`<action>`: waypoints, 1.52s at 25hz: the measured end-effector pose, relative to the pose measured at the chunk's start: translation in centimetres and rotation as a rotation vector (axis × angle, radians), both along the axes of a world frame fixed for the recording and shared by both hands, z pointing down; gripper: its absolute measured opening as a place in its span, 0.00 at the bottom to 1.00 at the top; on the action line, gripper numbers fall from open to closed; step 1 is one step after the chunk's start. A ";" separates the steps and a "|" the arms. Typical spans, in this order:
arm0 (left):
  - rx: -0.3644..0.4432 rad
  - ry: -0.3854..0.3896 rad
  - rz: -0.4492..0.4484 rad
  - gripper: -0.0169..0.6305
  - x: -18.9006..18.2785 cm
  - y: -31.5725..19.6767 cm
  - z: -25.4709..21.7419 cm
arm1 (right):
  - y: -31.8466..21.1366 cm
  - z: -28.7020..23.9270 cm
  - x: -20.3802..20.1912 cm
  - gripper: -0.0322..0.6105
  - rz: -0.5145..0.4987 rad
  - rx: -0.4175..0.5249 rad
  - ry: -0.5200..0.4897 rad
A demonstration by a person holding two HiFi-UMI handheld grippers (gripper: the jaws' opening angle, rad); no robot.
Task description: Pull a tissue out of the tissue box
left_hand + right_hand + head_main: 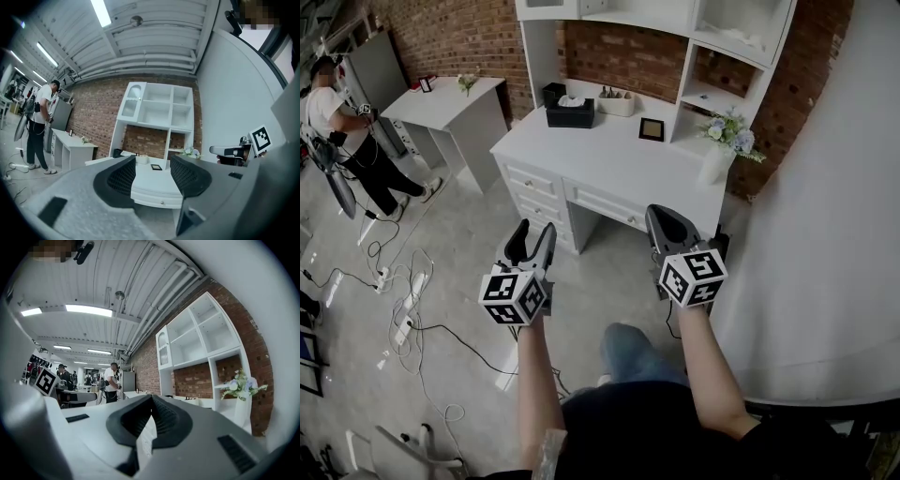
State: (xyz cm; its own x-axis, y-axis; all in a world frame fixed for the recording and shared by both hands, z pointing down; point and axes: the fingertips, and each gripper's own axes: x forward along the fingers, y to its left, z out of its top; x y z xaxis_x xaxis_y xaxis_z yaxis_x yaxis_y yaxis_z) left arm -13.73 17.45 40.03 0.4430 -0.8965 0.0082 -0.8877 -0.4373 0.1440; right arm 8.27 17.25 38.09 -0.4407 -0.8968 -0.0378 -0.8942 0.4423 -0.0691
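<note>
A black tissue box [570, 112] with a white tissue poking out of its top stands at the back of the white desk [609, 164], against the brick wall. Both grippers hang in the air in front of the desk, well short of the box. My left gripper [532, 239] is open with nothing between its fingers; in the left gripper view [152, 166] the desk shows through the gap and the tissue box [117, 153] sits small at the left. My right gripper [670, 225] is shut and empty, its tips meeting in the right gripper view [151, 399].
On the desk also stand a small dark picture frame [652, 128], a white organiser [616, 103] and a vase of flowers [719, 150]. A curved white wall [825, 234] rises at the right. A second white table [450, 103], a person [347, 141] and floor cables [408, 300] lie left.
</note>
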 end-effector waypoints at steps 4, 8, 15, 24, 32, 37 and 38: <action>0.020 -0.003 0.001 0.34 -0.5 -1.5 -0.9 | -1.6 -1.2 -0.3 0.05 -0.004 0.019 0.007; 0.033 -0.014 -0.004 0.34 -0.8 -3.8 -1.5 | -3.8 -2.1 -0.6 0.05 -0.007 0.044 0.014; 0.033 -0.027 -0.025 0.34 -1.7 -9.8 -0.8 | -10.1 -1.3 -1.3 0.05 -0.029 0.051 0.014; -0.045 -0.052 -0.037 0.35 -2.1 -25.5 3.6 | -26.9 1.9 -2.2 0.05 -0.051 0.006 0.016; -0.079 -0.059 -0.061 0.37 -2.5 -42.5 4.0 | -45.5 2.3 -3.4 0.05 -0.078 -0.047 0.036; -0.092 -0.065 -0.075 0.37 -3.1 -50.5 4.0 | -54.2 2.3 -4.3 0.05 -0.098 -0.070 0.027; -0.095 -0.070 -0.076 0.37 -3.1 -51.5 4.1 | -55.3 2.4 -4.5 0.05 -0.102 -0.075 0.022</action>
